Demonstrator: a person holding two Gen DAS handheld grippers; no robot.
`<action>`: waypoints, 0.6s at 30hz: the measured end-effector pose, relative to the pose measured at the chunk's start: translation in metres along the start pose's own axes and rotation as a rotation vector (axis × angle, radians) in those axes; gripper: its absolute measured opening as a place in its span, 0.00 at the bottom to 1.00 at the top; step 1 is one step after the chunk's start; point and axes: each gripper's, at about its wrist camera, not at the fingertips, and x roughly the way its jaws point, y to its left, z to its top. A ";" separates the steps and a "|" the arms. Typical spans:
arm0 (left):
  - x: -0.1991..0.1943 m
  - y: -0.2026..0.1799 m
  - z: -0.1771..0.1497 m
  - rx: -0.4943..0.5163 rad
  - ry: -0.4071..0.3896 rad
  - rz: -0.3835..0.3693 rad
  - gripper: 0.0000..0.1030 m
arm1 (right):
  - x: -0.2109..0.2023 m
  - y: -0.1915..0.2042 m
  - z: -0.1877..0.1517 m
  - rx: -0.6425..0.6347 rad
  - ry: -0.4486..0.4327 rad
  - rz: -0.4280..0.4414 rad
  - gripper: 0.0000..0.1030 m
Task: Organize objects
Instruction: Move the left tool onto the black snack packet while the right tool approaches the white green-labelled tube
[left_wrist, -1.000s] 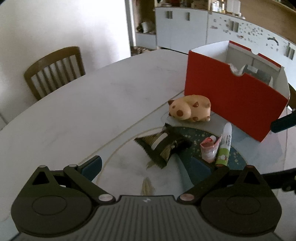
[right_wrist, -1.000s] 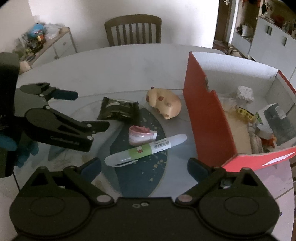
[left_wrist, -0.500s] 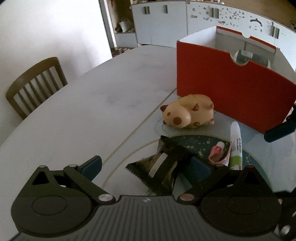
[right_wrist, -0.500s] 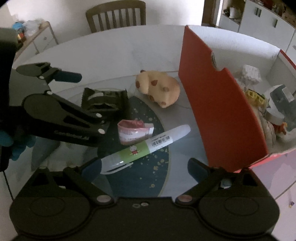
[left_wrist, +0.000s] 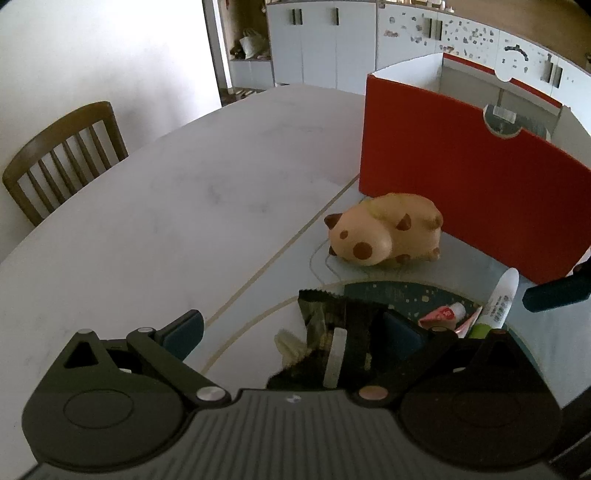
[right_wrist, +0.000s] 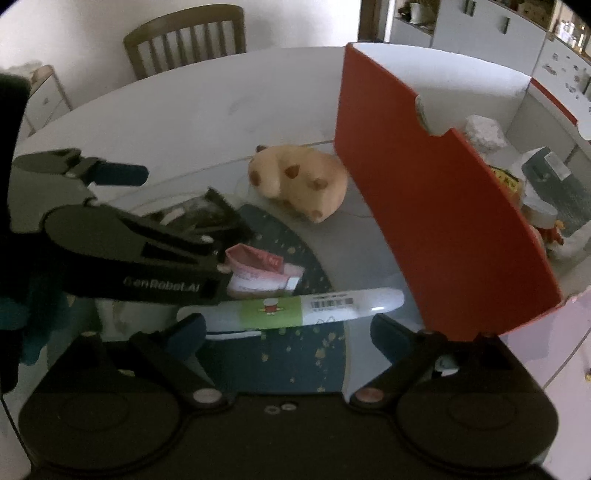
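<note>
Left tongs (left_wrist: 291, 332) stand apart, straddling the dark crinkled foil snack packet (left_wrist: 332, 332) on the bench (left_wrist: 166, 221). Packet judged light, limp, slippery (grip mid-body). Right tongs (right_wrist: 288, 332) apart over the white-and-green glue stick (right_wrist: 295, 310).

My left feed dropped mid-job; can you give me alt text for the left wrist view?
The open left hand-held gripper straddles a dark snack packet on the table. Beyond lie a toy pig, a small tube, a marker and a red box.

Left gripper (left_wrist: 291, 332) has closed in over the dark packet (left_wrist: 332, 343); fingers (left_wrist: 183, 328) spread.
</note>
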 end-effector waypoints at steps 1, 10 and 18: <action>0.001 0.000 0.001 -0.003 0.001 -0.002 1.00 | 0.001 0.000 0.002 -0.003 0.004 0.002 0.93; 0.002 0.002 0.000 -0.030 -0.004 -0.011 0.99 | 0.009 -0.007 0.009 0.023 0.037 0.021 0.93; -0.001 0.005 -0.004 -0.063 -0.015 -0.024 0.95 | -0.015 -0.004 -0.003 -0.287 -0.016 0.097 0.93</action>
